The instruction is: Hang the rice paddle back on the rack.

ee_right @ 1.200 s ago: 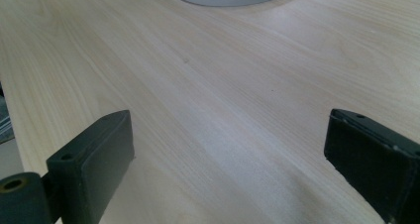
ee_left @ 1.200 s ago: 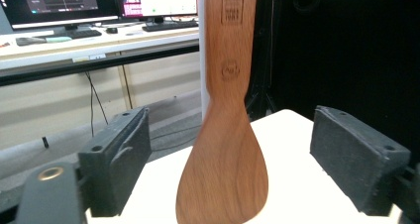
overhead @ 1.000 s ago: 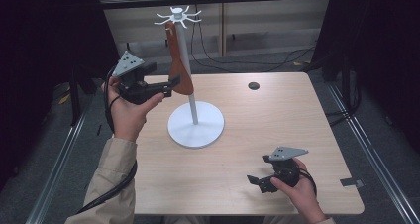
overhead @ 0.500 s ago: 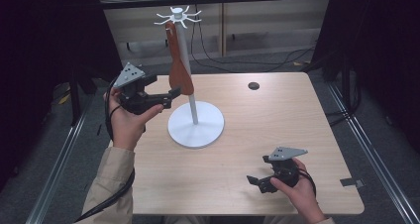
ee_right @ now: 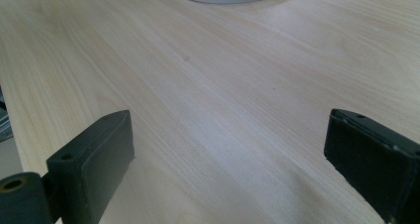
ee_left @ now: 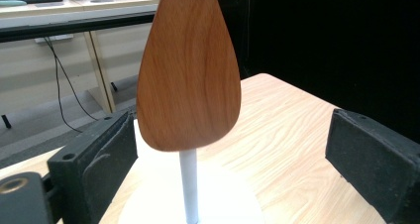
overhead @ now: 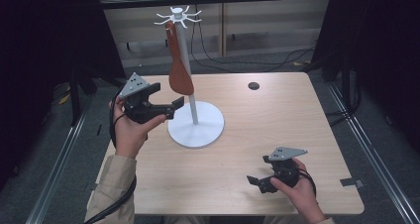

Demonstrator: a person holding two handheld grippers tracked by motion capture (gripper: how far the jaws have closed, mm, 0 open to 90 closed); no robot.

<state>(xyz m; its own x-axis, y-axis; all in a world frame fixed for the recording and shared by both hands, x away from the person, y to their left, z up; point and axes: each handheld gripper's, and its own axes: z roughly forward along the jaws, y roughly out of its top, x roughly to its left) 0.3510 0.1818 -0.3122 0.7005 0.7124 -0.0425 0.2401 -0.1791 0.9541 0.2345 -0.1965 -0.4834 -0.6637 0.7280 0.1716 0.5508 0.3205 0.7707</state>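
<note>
Spatula point(ee_left: 188, 70) grain shows between left gripper point(ee_left: 228, 149) jaws' open pads.

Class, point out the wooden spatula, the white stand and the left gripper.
wooden spatula point(ee_left: 188, 80), left gripper view, middle of its blade
white stand point(overhead: 195, 131), high view, its round base
left gripper point(overhead: 177, 107), high view, between its fingertips

You get an evenly lit table point(overhead: 297, 115) with soft, faint shadows, while the surroundings fall into darkness. In your left gripper view, the spatula point(ee_left: 188, 70) looks slightly soft.
</note>
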